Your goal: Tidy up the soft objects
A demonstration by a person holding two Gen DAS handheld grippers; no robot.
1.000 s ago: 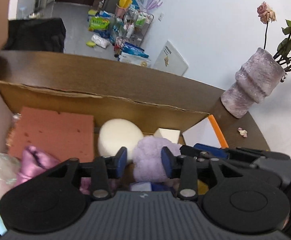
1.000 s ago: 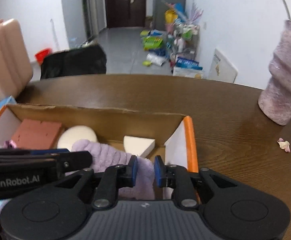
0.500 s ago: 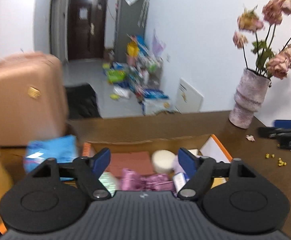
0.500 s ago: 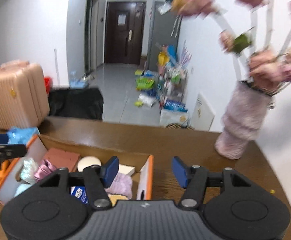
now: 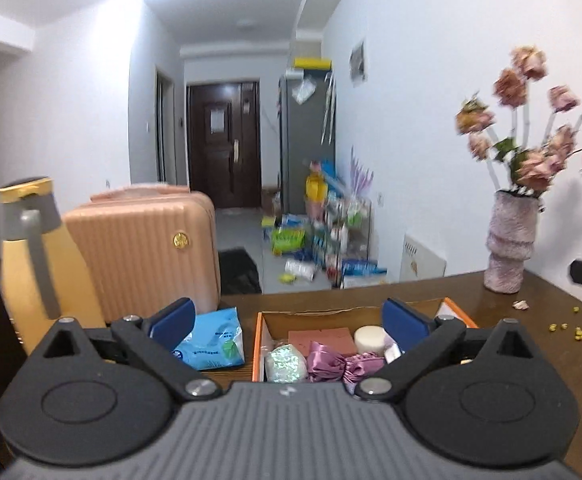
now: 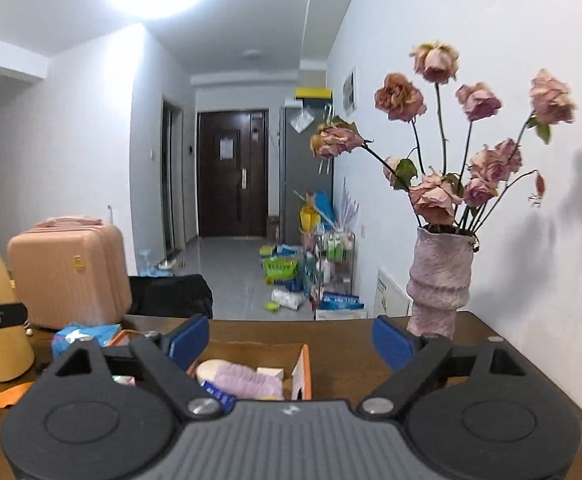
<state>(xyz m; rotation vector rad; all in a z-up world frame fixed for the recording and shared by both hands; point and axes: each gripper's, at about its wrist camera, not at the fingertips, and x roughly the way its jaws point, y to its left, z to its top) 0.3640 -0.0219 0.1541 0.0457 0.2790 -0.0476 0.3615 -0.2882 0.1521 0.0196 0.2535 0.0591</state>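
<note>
An orange-edged cardboard box (image 5: pixel 256 344) sits on the brown table. It holds a pink foam block (image 5: pixel 321 338), a white round sponge (image 5: pixel 369 340), a purple satin bow (image 5: pixel 339 366) and a shiny pouch (image 5: pixel 285 364). The right wrist view shows the box (image 6: pixel 306 368) with a purple fluffy cloth (image 6: pixel 247 380) and a white wedge (image 6: pixel 269 372) inside. My left gripper (image 5: pixel 289 318) hangs above and short of the box, jaws opening wide, nothing between them. My right gripper (image 6: pixel 290 340) is likewise back from the box, jaws opening and empty.
A purple vase of dried roses (image 6: pixel 439 284) stands at the table's far right corner. A yellow bottle (image 5: pixel 31 264) and a pink suitcase (image 5: pixel 143 248) are on the left. A blue tissue pack (image 5: pixel 213 340) lies beside the box. Small yellow bits (image 5: pixel 571 332) dot the table.
Both grippers pulled back and up from the box and went from nearly shut to wide apart. The purple fluffy cloth that was between the fingers now lies in the box.
</note>
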